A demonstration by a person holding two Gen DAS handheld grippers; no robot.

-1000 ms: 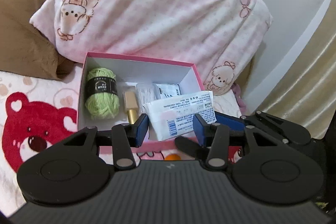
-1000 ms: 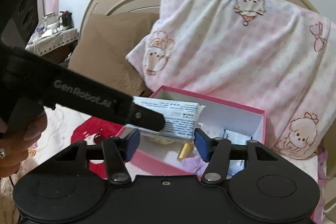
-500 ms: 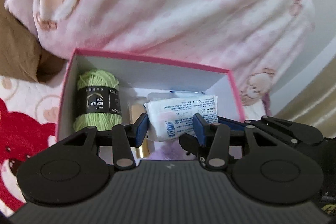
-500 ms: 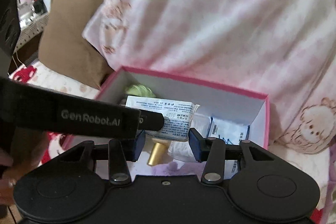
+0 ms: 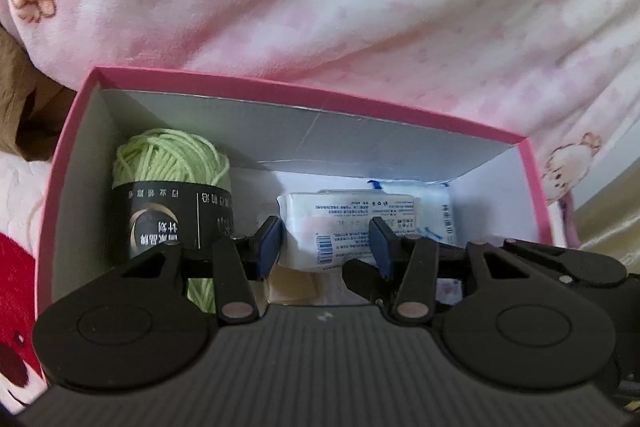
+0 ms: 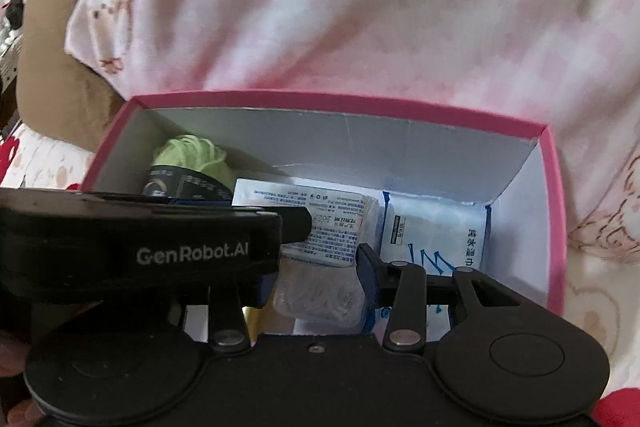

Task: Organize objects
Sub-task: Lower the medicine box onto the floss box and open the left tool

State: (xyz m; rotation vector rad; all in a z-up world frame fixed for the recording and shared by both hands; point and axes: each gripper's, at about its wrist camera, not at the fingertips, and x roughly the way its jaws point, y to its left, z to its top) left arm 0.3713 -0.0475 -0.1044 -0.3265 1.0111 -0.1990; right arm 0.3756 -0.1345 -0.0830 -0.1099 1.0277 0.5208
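A white printed packet is held between the blue pads of the left gripper just above the inside of a pink box, near its middle. In the right wrist view the same packet is seen clamped by the left gripper's black finger, which crosses in from the left. The jaws of the right gripper have just been closing, and a clear crinkled bag lies between them; whether its pads press on it cannot be told. At the left of the box a ball of green yarn with a black label is stood against the far wall. At the right, white and blue pouches are laid flat. Behind the box a pink patterned pillow is propped.
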